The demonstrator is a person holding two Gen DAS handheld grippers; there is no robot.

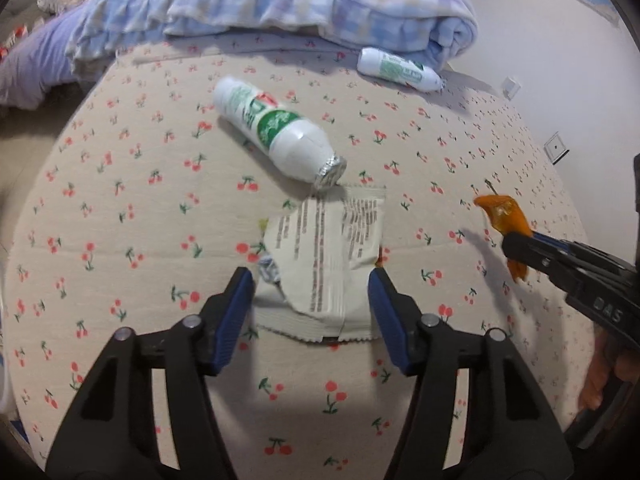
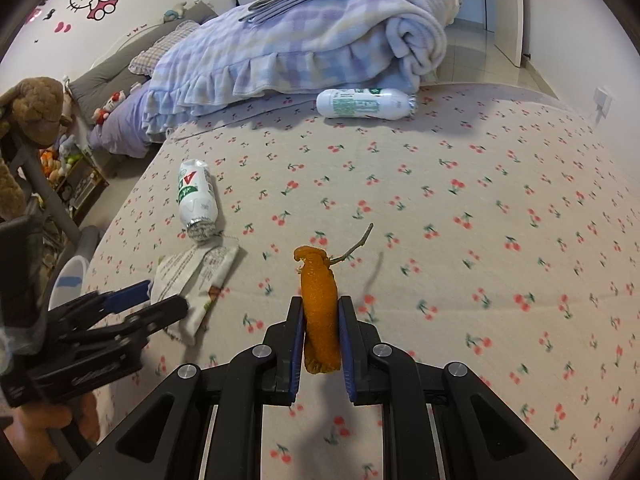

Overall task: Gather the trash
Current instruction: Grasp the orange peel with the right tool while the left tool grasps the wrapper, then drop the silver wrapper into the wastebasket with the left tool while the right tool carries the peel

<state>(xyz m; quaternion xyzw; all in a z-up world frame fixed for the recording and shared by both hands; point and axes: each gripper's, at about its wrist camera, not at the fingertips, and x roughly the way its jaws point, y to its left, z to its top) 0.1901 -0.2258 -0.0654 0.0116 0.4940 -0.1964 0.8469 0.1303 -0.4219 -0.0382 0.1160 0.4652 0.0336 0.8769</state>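
Note:
A crumpled white printed wrapper (image 1: 324, 248) lies on the cherry-print bed sheet (image 1: 120, 220). My left gripper (image 1: 311, 280) straddles it, blue pads on either side, jaws still apart; the right wrist view shows the same wrapper (image 2: 200, 276) between the left gripper (image 2: 160, 300) fingers. My right gripper (image 2: 320, 304) is shut on a strip of orange peel (image 2: 320, 320) with a thin stem, lifted off the sheet; it appears as the right gripper (image 1: 516, 244) with the peel (image 1: 502, 212). One white-and-green bottle (image 1: 272, 132) (image 2: 198, 196) lies just beyond the wrapper. Another bottle (image 1: 398, 69) (image 2: 364, 104) rests by the blanket.
A folded blue-checked blanket (image 2: 320, 40) (image 1: 280, 0) piles up at the far side of the bed. Plush toys (image 2: 36, 108) and a shelf stand off the bed's left edge. A wall socket (image 1: 556, 148) is on the right wall.

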